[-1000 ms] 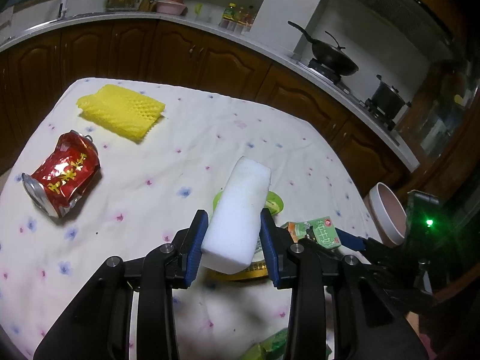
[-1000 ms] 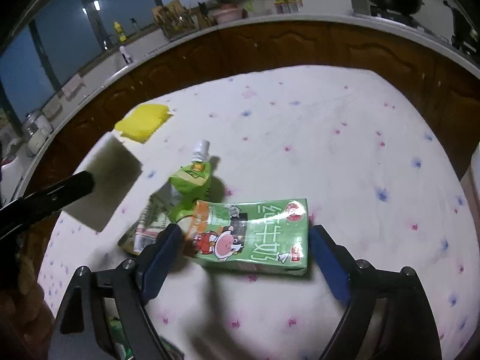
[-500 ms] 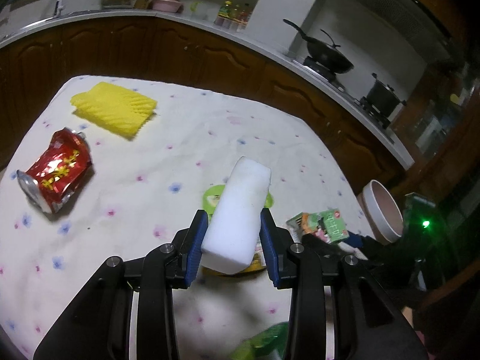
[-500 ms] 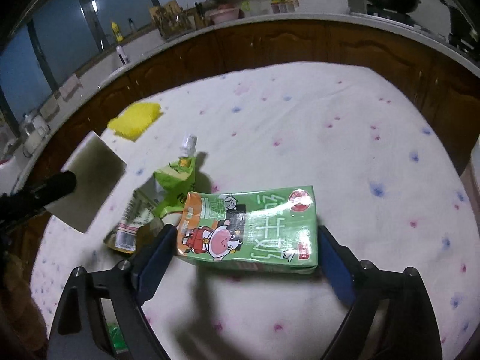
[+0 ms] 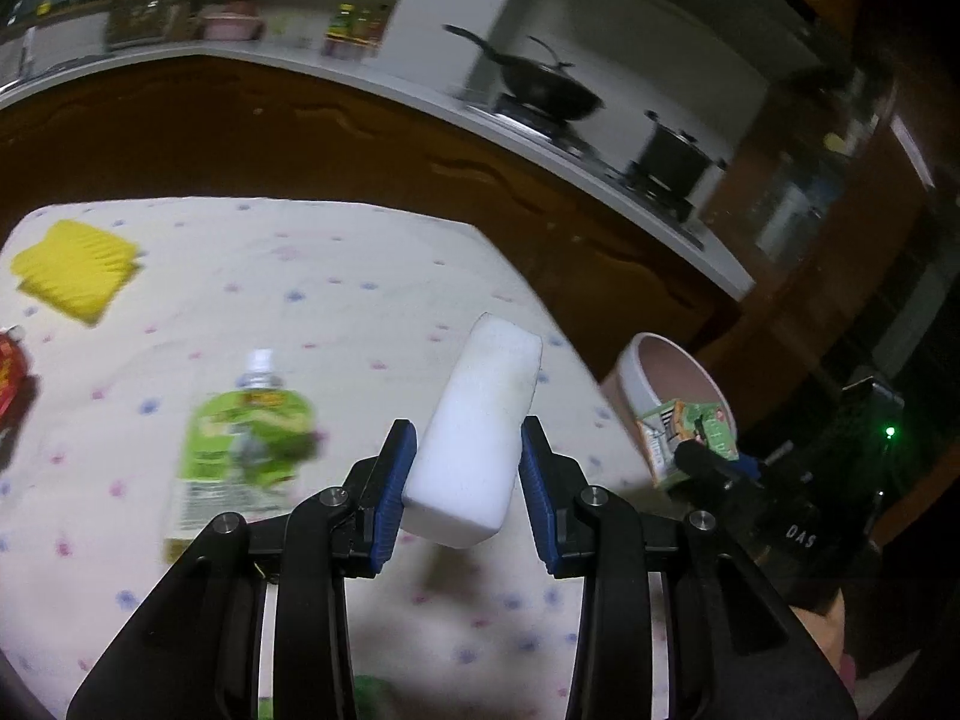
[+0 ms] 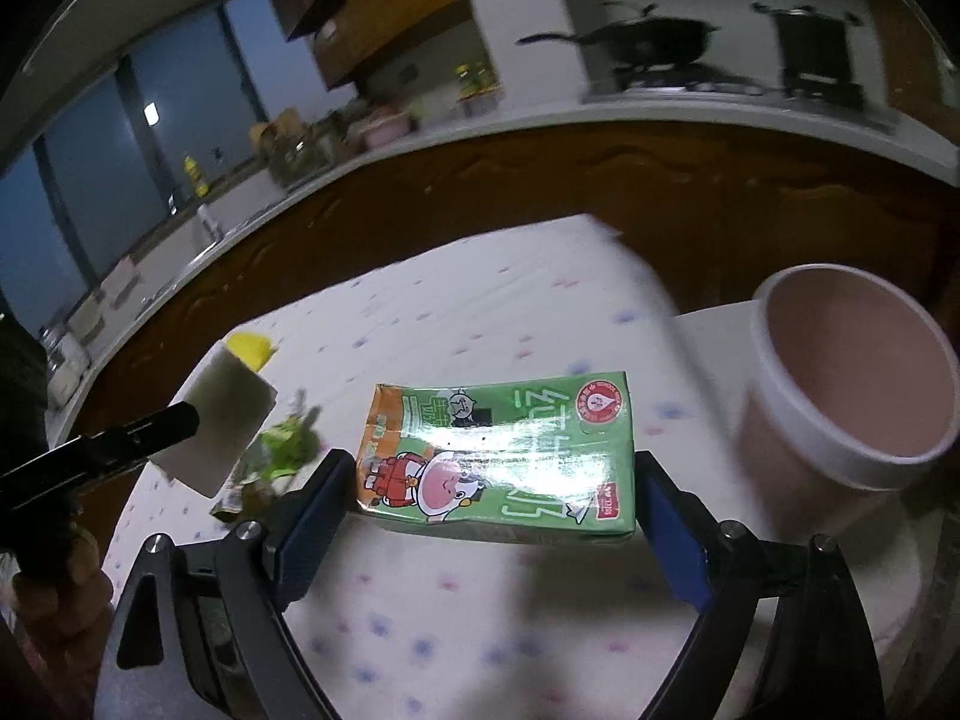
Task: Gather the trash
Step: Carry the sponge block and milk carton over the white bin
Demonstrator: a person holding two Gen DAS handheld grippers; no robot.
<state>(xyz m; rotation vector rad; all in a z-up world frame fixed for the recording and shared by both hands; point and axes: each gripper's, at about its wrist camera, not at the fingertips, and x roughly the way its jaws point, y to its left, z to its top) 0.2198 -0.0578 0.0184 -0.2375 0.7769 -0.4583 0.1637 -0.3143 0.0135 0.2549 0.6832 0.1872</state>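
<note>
My left gripper (image 5: 465, 438) is shut on a white foam block (image 5: 492, 372) and holds it tilted above the flowered tablecloth (image 5: 360, 300). In the right wrist view my right gripper (image 6: 491, 462) is shut on a green milk carton (image 6: 498, 420), gripped by its two ends and lifted off the cloth. The carton hangs just left of a white bin with a pink inside (image 6: 774, 372). From the left wrist view the carton (image 5: 690, 426) sits at the rim of the bin (image 5: 630, 378). The foam block (image 6: 228, 414) shows at the left of the right wrist view.
A green drink pouch (image 5: 246, 438) lies on a flat wrapper on the cloth. A yellow foam net (image 5: 72, 270) and a crushed red can (image 5: 9, 372) lie at the far left. Dark wooden cabinets (image 5: 300, 132) curve behind the table, and the bin stands past the table's right edge.
Both grippers have swung right toward the bin. The carton has come up off the cloth in the right gripper. The foam block stays gripped in the left one.
</note>
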